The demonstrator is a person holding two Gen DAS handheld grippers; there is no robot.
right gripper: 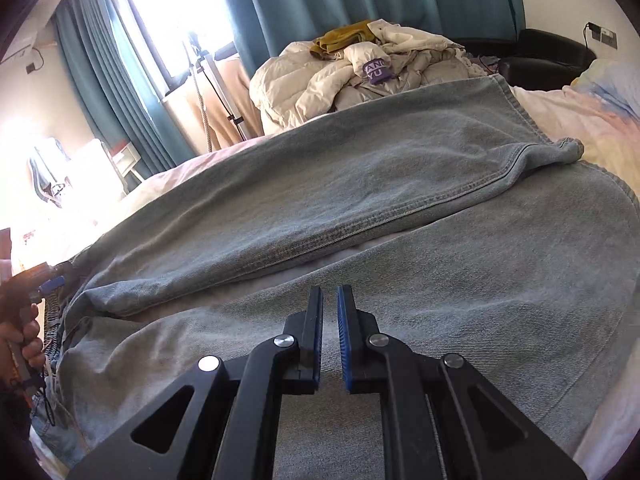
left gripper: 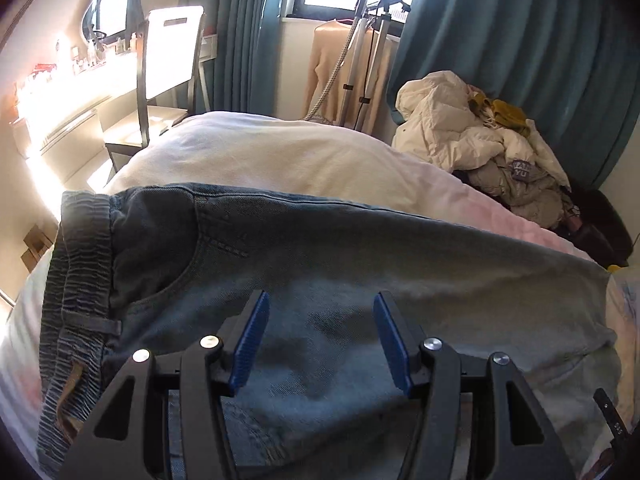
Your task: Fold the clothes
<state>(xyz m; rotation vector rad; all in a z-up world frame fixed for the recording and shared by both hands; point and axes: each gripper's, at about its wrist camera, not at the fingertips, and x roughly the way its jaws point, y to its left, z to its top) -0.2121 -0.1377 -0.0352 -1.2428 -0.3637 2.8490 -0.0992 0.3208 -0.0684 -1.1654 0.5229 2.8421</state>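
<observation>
On the bed [right gripper: 580, 128] the jeans [right gripper: 360, 184] lie flat, legs spread; our left gripper [left gripper: 320, 308] hovers released near the waistband [left gripper: 76, 280]; our right gripper [right gripper: 330, 304] is clenched on nothing. We judge folding barely begun; next, bring one leg over the other.

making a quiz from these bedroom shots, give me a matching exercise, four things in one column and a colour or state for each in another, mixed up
Things:
1. jeans
2. curtains
3. left gripper
4. right gripper

Colour or state:
A. teal, hanging by the window
B. fingers nearly together, nothing between them
C. faded blue denim, spread flat on the bed
D. fingers apart, nothing between them

Pairs: 1-C, 2-A, 3-D, 4-B
</observation>
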